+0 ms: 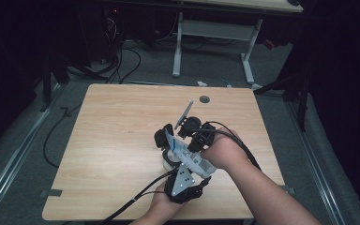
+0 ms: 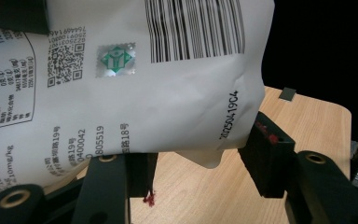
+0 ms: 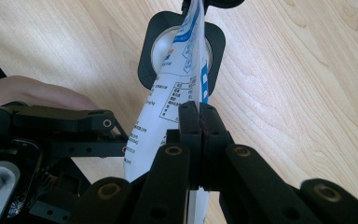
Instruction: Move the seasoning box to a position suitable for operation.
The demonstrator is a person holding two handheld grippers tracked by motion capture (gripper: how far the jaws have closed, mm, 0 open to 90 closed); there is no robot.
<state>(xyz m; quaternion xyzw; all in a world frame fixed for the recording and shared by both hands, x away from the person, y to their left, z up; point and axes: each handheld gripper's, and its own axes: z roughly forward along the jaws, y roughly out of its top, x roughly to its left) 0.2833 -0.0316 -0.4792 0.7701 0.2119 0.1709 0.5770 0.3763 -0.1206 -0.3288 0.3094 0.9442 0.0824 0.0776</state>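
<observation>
A white pouch [image 1: 187, 154] with blue print and a barcode [image 2: 135, 88] hangs over the middle of the wooden table, held between both grippers. My right gripper [image 3: 199, 116] is shut on its thin edge seam, pads pressed together with the pouch [image 3: 177, 93] between them; in the high view this gripper [image 1: 190, 140] comes in from the right. My left gripper [image 2: 200, 163] holds the pouch's wide lower body, one pad against each side; from above this gripper [image 1: 191, 165] reaches in from the table's near edge. The pouch's far end is over a black rounded-square holder [image 3: 149, 56] with a white round inside.
The holder [image 1: 161, 138] stands on the table [image 1: 112, 140] just left of the grippers. A round cable hole [image 1: 204, 99] lies near the far edge. Beyond the table are a white-legged desk [image 1: 248, 51] and cables on the floor [image 1: 122, 61].
</observation>
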